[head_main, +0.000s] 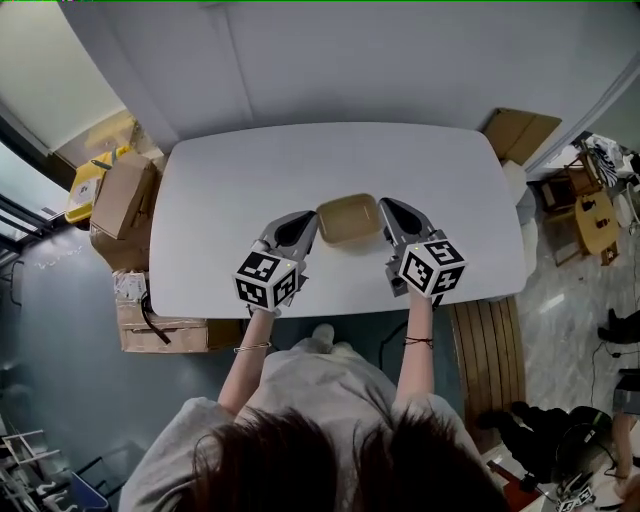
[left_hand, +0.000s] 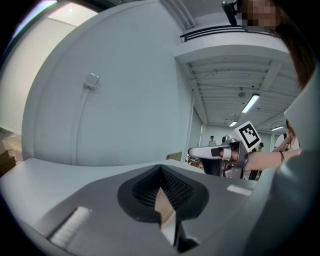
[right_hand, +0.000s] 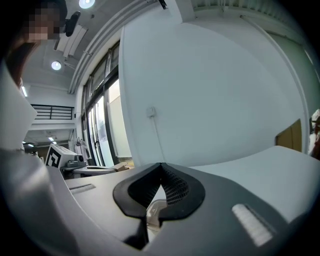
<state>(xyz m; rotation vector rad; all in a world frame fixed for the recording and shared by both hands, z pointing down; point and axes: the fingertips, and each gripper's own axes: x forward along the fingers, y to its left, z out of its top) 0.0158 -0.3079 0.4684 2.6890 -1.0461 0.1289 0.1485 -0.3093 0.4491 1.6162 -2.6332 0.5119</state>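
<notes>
Jaws clenched on tray (head_main: 348, 222) rim, left gripper (head_main: 311, 224) at 9 o'clock, right gripper (head_main: 385, 210) at 3, on desk (head_main: 215, 195).

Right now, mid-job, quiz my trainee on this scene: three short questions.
1. Pick one: what sits between the left gripper and the right gripper? A) a tan box B) a red mug C) a blue plate
2. True or false: the box stands on the floor.
3. Fill in: in each gripper view, the jaws are ____ on the box's edge.

Key: 1 A. 2 False; it stands on the table. 3 shut.
</notes>
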